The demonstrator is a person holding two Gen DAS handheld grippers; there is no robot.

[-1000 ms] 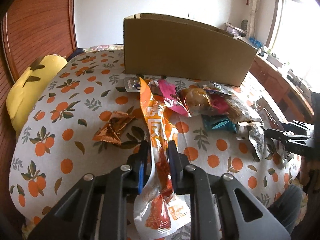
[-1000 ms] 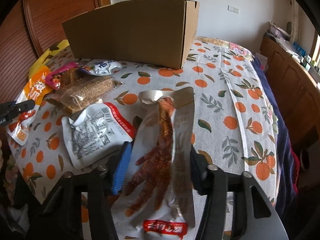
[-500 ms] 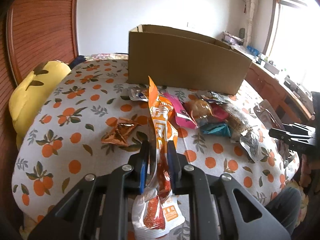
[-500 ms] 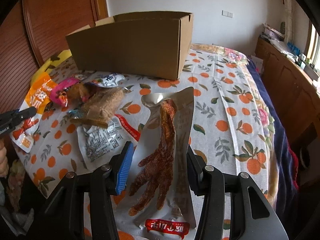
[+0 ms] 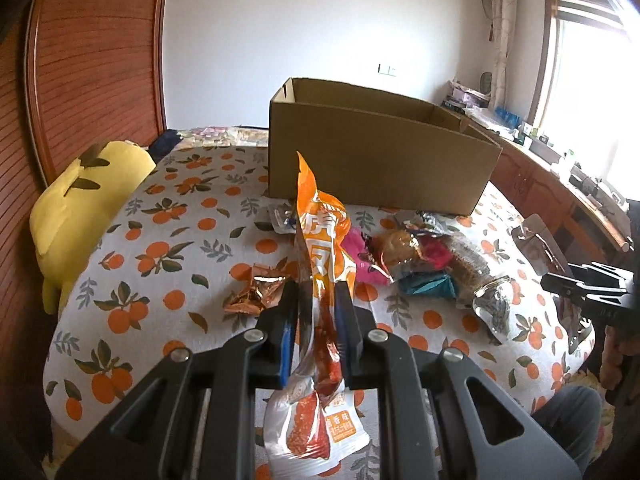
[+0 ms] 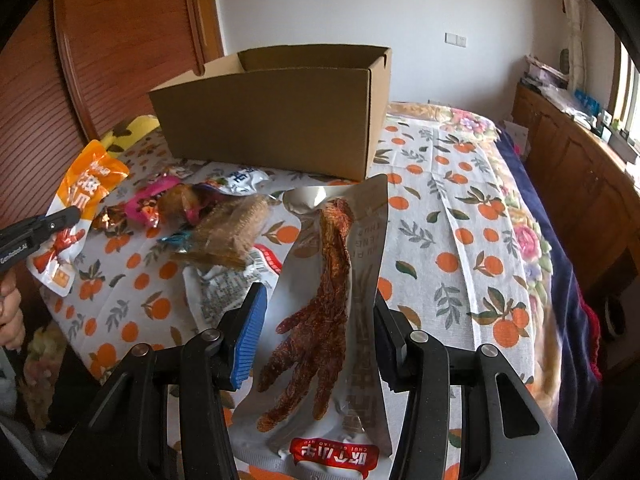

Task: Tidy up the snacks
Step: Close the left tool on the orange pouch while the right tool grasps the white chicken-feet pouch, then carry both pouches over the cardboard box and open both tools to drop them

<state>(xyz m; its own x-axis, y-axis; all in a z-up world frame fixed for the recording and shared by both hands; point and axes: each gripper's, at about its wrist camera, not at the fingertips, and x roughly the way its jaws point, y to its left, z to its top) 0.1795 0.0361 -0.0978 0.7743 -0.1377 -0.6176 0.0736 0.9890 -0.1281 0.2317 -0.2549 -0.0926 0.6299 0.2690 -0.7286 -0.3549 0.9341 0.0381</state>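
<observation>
Lower centre of the left wrist view: left gripper [image 5: 316, 312] clamped tight on the orange snack pouch [image 5: 320, 256], pinched at its narrow middle, top corner standing up, printed bottom hanging below the jaws. Lower centre of the right wrist view: right gripper [image 6: 316, 320] closed across the width of the silver chicken-foot pouch [image 6: 336, 300], held flat and lifted off the cloth, red label end nearest the camera.

Just beyond, in the middle of both frames, on the orange-print tablecloth [image 6: 460, 208]: a loose pile of snacks not yet sorted. A crumpled copper wrapper [image 5: 256, 288] left of the orange pouch, a pink packet [image 5: 360, 256], a brown bun in clear wrap [image 6: 232, 228], a white packet with barcode [image 6: 224, 284] under it.

Farther, upper centre: open cardboard box [image 6: 276, 116], standing on the cloth, most likely the place for both pouches. Inside not visible from here.

For a good delivery, judged from this: carry both pouches high over the pile, so the hanging ends do not drag the loose packets. Clear the near wall of the box fully before letting go. Better one hand after the other, because the two grippers could meet over the opening. Orange pouch held thin and floppy, so a slow move against swinging.

Far left: a yellow plush cushion [image 5: 80, 200], not concerned.
</observation>
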